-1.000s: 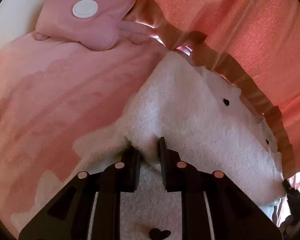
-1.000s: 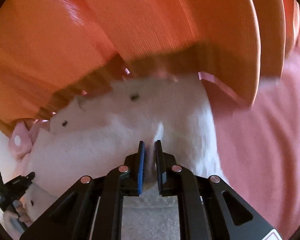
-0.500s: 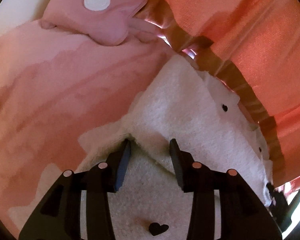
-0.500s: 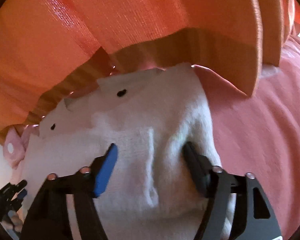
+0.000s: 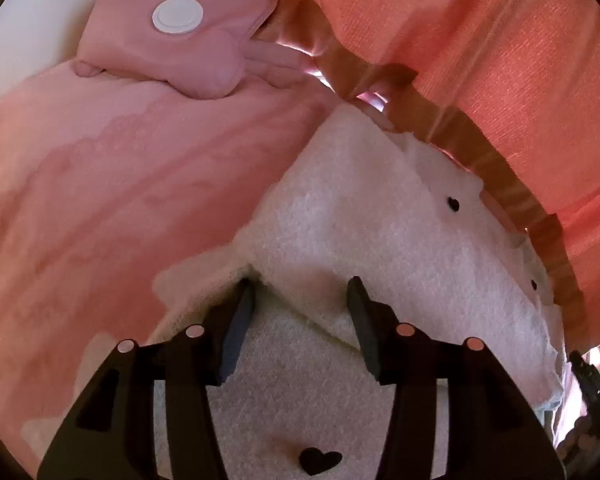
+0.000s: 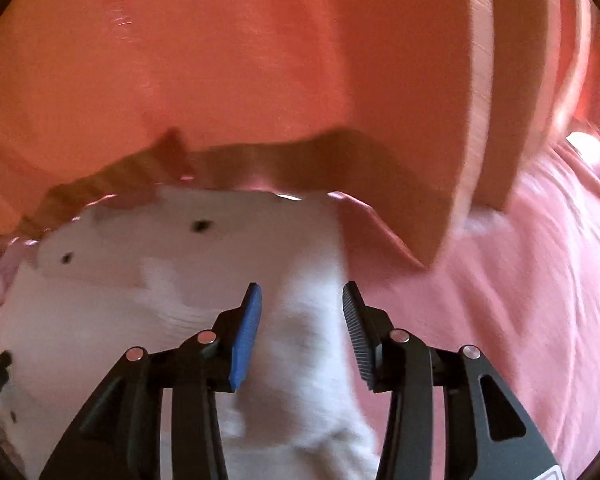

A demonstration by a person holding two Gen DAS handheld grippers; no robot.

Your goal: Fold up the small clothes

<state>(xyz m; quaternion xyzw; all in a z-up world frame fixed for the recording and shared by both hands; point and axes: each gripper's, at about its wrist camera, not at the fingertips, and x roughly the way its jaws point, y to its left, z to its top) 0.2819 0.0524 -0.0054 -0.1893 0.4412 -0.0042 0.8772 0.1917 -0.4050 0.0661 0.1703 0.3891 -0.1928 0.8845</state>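
We work over a pink bedsheet (image 5: 112, 208) that covers the whole surface, mottled with paler patches in the left wrist view and creased in the right. Behind it hang orange curtains (image 5: 480, 60), falling in broad pleats whose hem meets the sheet. A pink pouch-like cushion (image 5: 180, 56) with a white round disc (image 5: 177, 15) lies at the far edge, against a white wall. The white fleece garment (image 5: 380, 232), dotted with small black hearts, lies folded on the sheet just before the curtain hem. Our left gripper (image 5: 300, 292) is opening, its fingers spread over a folded edge without pinching it. Our right gripper (image 6: 302, 296) is opening too, fleece between its parted fingers, unpinched.
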